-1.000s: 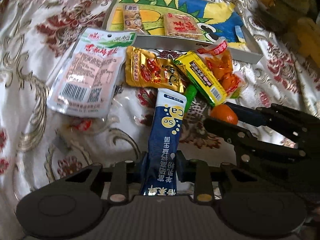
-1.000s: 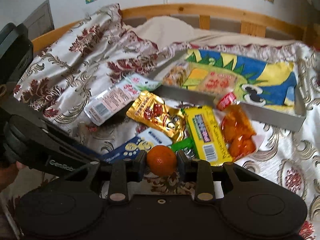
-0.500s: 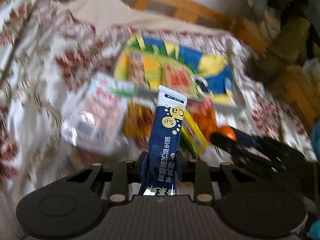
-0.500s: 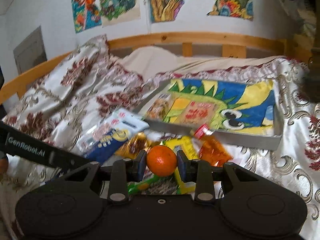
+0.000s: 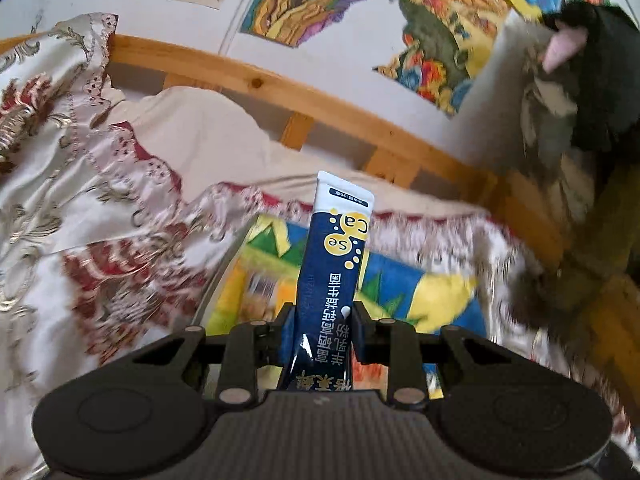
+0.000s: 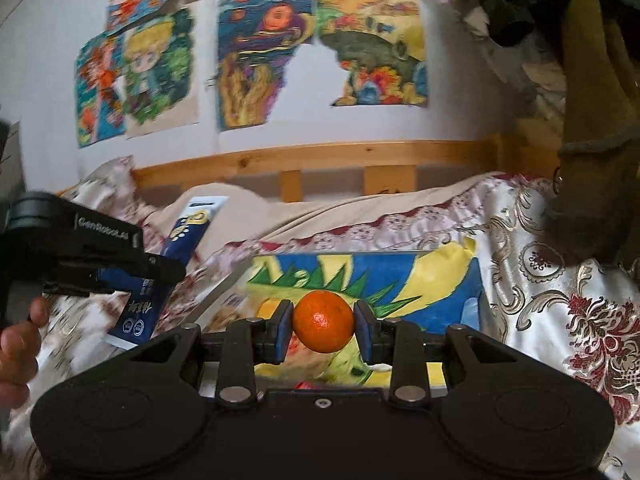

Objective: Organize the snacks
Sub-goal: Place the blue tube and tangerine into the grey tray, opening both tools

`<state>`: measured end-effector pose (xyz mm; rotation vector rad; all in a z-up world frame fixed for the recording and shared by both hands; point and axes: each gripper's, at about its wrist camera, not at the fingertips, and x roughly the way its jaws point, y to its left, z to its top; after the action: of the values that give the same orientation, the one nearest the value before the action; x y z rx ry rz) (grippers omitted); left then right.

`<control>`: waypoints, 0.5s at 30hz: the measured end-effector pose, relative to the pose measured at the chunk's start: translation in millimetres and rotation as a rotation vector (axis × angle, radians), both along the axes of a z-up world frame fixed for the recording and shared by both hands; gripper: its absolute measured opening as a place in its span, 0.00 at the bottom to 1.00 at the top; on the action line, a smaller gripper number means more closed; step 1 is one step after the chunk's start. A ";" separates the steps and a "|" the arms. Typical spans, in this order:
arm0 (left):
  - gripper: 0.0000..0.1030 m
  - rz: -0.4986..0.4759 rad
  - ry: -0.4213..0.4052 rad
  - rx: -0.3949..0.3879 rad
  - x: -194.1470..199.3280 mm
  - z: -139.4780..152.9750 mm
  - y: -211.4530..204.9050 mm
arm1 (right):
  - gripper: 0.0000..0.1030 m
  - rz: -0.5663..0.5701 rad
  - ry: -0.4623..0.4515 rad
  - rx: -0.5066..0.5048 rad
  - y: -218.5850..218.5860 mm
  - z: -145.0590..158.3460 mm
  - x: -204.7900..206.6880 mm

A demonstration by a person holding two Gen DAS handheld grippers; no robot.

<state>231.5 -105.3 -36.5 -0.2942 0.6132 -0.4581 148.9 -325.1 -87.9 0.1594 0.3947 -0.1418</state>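
My left gripper (image 5: 322, 322) is shut on a tall navy-and-white sachet (image 5: 336, 264), which stands upright between the pads. The same sachet (image 6: 176, 264) shows in the right wrist view, held in the left gripper (image 6: 160, 270) at the left, with a hand (image 6: 18, 340) on its handle. My right gripper (image 6: 323, 322) is shut on a small orange (image 6: 323, 322). Both are raised above the near side of a shallow tray (image 6: 476, 276) with a colourful dinosaur drawing on its floor; the same tray (image 5: 436, 292) lies behind the sachet. A biscuit pack (image 5: 260, 296) lies blurred in the tray.
A floral satin bedspread (image 6: 560, 320) covers the bed. A wooden bed rail (image 6: 320, 160) runs behind, below a wall hung with drawings (image 6: 248, 60). Dark and olive clothing (image 6: 592, 120) hangs at the right. The loose snacks on the bedspread are out of view.
Both grippers rose and tilted up with the sachet and the orange still held, moving toward the tray. The loose snacks on the bedspread dropped out of view; wall and bed rail now show.
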 end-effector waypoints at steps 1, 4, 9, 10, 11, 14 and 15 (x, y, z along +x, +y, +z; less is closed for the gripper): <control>0.30 0.004 -0.012 -0.018 5.4 -2.3 -2.2 | 0.34 -0.015 0.005 0.015 -5.2 -2.2 7.9; 0.30 0.010 -0.049 -0.062 19.5 -10.2 -8.4 | 0.34 -0.041 0.021 0.046 -13.2 -8.4 25.2; 0.30 0.018 -0.063 -0.059 38.7 -39.1 -17.1 | 0.34 -0.077 0.066 0.071 -21.2 -25.5 47.1; 0.30 0.018 -0.051 -0.059 41.2 -47.5 -18.0 | 0.34 -0.084 0.081 0.077 -22.8 -29.9 50.7; 0.30 0.013 -0.042 -0.055 43.5 -53.9 -19.9 | 0.34 -0.091 0.094 0.080 -23.4 -34.2 53.3; 0.30 -0.002 -0.040 -0.038 47.9 -67.3 -26.3 | 0.34 -0.101 0.138 0.084 -24.2 -46.7 59.8; 0.30 -0.006 -0.037 -0.037 48.9 -70.6 -27.8 | 0.34 -0.101 0.150 0.084 -23.8 -50.1 61.4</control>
<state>280.4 -133.0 -107.1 -0.3182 0.5703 -0.4795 210.3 -348.8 -138.0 0.2529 0.5426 -0.2375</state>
